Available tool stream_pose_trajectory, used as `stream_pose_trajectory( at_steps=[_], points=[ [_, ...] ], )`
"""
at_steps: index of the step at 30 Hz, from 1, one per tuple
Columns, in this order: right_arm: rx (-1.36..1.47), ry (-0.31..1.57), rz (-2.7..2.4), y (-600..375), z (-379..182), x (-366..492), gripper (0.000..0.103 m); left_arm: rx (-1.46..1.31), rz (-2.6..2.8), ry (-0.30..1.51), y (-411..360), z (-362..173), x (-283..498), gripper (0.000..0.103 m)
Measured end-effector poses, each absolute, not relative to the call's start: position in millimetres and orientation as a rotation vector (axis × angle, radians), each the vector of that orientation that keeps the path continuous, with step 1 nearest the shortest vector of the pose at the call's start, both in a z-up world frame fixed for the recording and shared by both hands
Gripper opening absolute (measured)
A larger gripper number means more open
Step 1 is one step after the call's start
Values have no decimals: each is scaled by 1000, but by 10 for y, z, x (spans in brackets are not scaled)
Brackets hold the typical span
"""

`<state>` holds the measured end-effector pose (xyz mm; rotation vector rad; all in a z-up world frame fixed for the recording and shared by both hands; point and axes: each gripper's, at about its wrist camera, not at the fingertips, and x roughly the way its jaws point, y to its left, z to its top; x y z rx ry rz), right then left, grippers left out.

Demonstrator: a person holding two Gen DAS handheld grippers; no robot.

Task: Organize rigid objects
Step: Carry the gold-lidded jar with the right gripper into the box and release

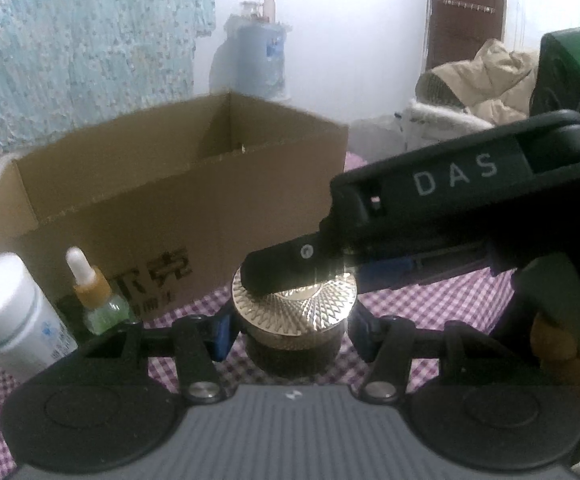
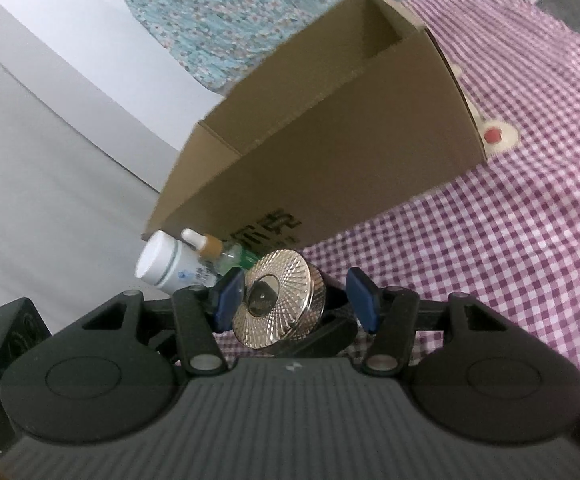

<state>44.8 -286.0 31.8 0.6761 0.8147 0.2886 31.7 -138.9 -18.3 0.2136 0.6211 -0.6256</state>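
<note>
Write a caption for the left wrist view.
Two grippers clasp a gold-lidded jar before a cardboard box.

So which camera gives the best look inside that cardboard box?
The left wrist view: the box faces it open-topped, showing the inner back wall. The right wrist view shows the box tilted, mostly its outer side and one inner corner.

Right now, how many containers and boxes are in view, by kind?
Jar with gold lid: 1
White bottle: 1
Dropper bottle: 1
Cardboard box: 1
Total: 4
</note>
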Motion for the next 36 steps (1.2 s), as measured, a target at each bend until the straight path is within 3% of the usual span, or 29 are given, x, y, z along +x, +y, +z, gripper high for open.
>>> stream_pose_trajectory(
  at_steps=[15, 36],
  points=[
    [634, 648, 371, -2816, 1020, 424, 56, 192, -606, 453, -1356, 535, 240, 57],
    [628, 670, 466, -2854, 1466, 1405, 58, 91, -537, 482, -1297, 933, 1029, 57]
  ],
)
